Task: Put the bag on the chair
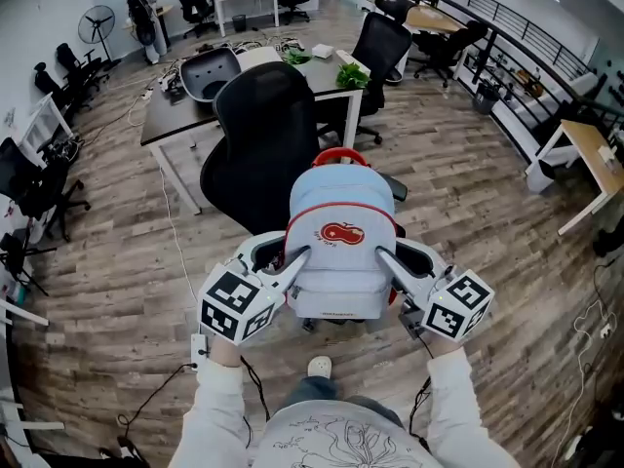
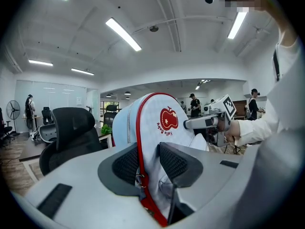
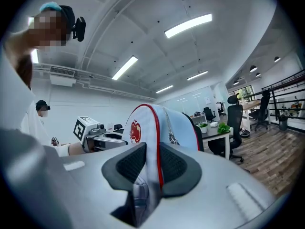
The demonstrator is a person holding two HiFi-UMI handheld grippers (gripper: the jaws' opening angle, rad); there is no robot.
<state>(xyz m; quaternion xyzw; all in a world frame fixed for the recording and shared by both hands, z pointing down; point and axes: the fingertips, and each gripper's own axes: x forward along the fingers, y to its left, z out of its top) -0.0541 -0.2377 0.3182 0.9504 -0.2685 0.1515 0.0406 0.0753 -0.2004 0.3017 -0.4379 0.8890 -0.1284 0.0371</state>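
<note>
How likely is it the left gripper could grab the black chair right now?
Probably not: the left gripper is clamped on the blue backpack, so its jaws are full, and the black chair stands beyond the bag.

wood floor (image 1: 468,193), dark desk (image 1: 168,115), strip lights (image 2: 123,34)

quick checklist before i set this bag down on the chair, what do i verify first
1. left gripper clamped on the bag: ok, its pads press the bag's side at the red trim.
2. right gripper clamped on the bag: ok, its pads press the opposite side.
3. bag upright: ok, red handle on top.
4. black chair lined up: ok, it stands straight ahead, just beyond the bag.
5. seat free of other things: cannot tell, the bag hides it.
6. bag already resting on the seat: cannot tell.
</note>
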